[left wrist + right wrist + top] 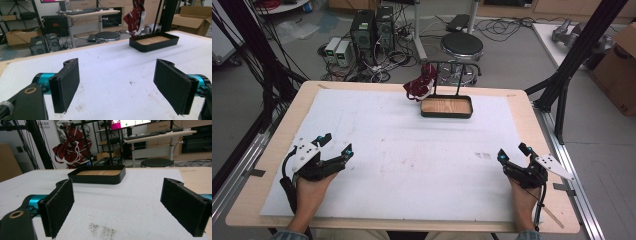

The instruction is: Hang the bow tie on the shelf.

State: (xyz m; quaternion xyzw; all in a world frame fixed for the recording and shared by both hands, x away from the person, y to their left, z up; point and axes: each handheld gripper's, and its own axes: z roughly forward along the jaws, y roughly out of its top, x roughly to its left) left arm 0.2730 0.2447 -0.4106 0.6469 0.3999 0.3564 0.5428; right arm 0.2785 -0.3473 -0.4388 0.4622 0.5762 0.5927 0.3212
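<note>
Fingers of both grippers, left (335, 143) and right (512, 151), stand spread and empty at the frame's lower corners. The red cloth (421, 83) hangs on the rack (447, 64) over the tray (447, 114), upper centre, roughly equidistant from both, well apart.

A lab or research workspace is indicated. Computer towers (373, 31) with tangled cables (387, 62) are set on the grey floor beyond the wooden table (272, 150), a round stool (461, 46) and cardboard boxes (619, 65) are seen nearby, and desks carrying keyboards (147, 135) and a monitor (130, 123) are visible behind black framing (582, 45).
</note>
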